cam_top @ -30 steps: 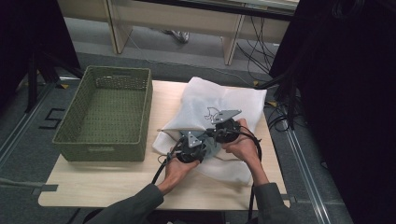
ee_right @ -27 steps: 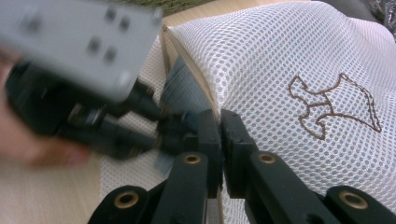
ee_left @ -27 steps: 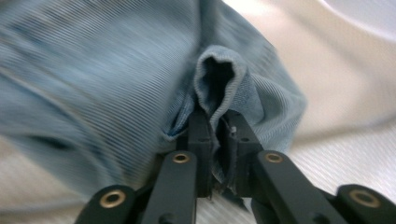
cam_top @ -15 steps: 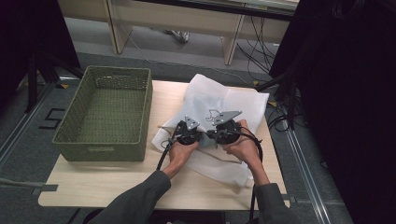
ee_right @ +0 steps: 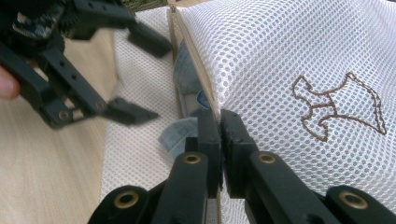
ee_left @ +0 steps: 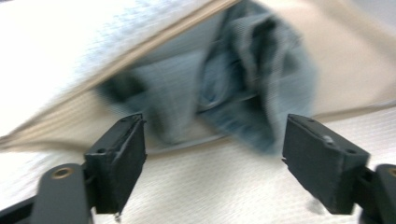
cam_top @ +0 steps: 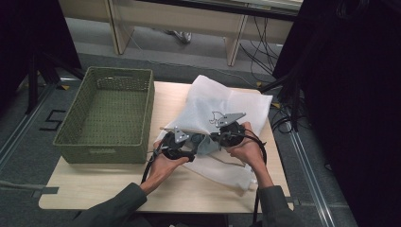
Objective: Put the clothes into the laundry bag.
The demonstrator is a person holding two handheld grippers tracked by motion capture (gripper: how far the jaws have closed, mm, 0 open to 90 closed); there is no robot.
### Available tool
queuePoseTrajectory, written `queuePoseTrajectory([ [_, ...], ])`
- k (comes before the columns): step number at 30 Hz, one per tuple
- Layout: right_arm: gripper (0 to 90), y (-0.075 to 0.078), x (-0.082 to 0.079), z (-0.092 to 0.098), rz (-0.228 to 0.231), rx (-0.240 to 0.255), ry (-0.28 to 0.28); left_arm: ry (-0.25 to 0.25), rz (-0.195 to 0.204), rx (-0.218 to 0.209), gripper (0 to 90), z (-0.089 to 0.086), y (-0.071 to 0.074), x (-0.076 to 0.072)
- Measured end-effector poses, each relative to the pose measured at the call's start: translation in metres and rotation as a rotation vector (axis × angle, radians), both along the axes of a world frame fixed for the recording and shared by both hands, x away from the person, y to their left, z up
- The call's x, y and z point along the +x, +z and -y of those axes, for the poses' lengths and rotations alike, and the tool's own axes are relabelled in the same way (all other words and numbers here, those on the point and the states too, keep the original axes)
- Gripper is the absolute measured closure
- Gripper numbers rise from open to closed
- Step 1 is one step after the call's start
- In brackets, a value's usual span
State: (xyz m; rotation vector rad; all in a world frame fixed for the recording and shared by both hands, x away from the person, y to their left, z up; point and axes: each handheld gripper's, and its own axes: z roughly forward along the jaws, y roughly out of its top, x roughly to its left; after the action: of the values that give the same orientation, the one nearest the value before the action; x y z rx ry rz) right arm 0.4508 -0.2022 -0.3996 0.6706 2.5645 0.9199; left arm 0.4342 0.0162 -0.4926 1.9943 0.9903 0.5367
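Right tongs (ee_right: 219, 122) pinch the mesh bag (ee_right: 289, 60) at its opening; left tongs (ee_left: 212, 158) gape before denim (ee_left: 233, 88) inside.

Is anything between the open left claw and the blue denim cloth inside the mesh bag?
Nothing visible. The right claw pinches the bag's upper edge and holds the mouth open, so the denim lies exposed before the left claw.
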Motion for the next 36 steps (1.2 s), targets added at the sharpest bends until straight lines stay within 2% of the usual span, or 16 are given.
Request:
queuePoseTrajectory([
  [5, 88.2, -0.001, 0.001, -0.002, -0.009, 0.001, 0.006, -0.048, -0.079, -0.110, 20.5, 0.016, -0.016, 0.013],
  [8, 88.2, 0.000, 0.001, -0.001, -0.020, -0.005, 0.005, -0.089, -0.085, -0.113, 20.3, 0.034, -0.024, 0.018],
  [10, 88.2, -0.001, 0.002, -0.001, -0.027, -0.005, 0.006, -0.069, -0.075, -0.065, 22.5, 0.041, -0.027, 0.024],
  [12, 88.2, -0.002, 0.002, -0.001, -0.006, -0.004, 0.009, -0.029, -0.078, -0.083, 39.9, 0.041, -0.027, 0.032],
  [14, 88.2, -0.002, 0.001, -0.002, -0.018, -0.007, -0.003, -0.010, -0.035, -0.074, 69.9, 0.037, -0.026, 0.040],
  [15, 88.2, -0.002, 0.001, -0.002, -0.016, -0.008, -0.003, -0.010, -0.043, -0.070, 73.6, 0.036, -0.025, 0.043],
  [17, 88.2, -0.001, 0.001, -0.001, -0.026, -0.002, -0.001, 0.044, -0.035, -0.147, 76.8, 0.037, -0.022, 0.046],
  [18, 88.3, -0.001, 0.001, -0.001, -0.016, 0.002, 0.002, 0.022, -0.028, -0.093, 77.7, 0.034, -0.015, 0.048],
  [20, 88.3, 0.001, 0.002, 0.000, 0.001, -0.001, 0.005, 0.071, -0.015, -0.185, 78.2, 0.040, -0.007, 0.052],
  [21, 88.2, 0.002, 0.003, 0.000, 0.002, 0.002, 0.009, 0.066, -0.010, -0.198, 78.2, 0.042, -0.003, 0.053],
  [24, 88.3, 0.001, 0.002, 0.000, -0.006, 0.001, 0.007, 0.043, -0.019, -0.158, 77.4, 0.047, -0.008, 0.055],
  [27, 88.2, -0.003, 0.001, -0.001, -0.047, -0.003, -0.009, 0.022, -0.092, -0.139, 72.6, 0.043, -0.026, 0.058],
  [30, 88.2, -0.009, 0.003, -0.003, -0.045, -0.015, 0.009, -0.004, -0.115, -0.152, 62.4, 0.040, -0.021, 0.052],
  [32, 88.2, -0.010, 0.003, -0.004, -0.065, -0.022, -0.006, -0.012, -0.118, -0.135, 53.4, 0.039, -0.016, 0.048],
  [33, 88.2, -0.012, 0.002, -0.005, -0.066, -0.009, -0.018, -0.044, -0.129, -0.091, 48.7, 0.035, -0.012, 0.045],
  [36, 88.1, -0.012, 0.003, -0.005, -0.069, -0.013, -0.009, -0.053, -0.146, -0.076, 38.3, 0.028, -0.008, 0.036],
])
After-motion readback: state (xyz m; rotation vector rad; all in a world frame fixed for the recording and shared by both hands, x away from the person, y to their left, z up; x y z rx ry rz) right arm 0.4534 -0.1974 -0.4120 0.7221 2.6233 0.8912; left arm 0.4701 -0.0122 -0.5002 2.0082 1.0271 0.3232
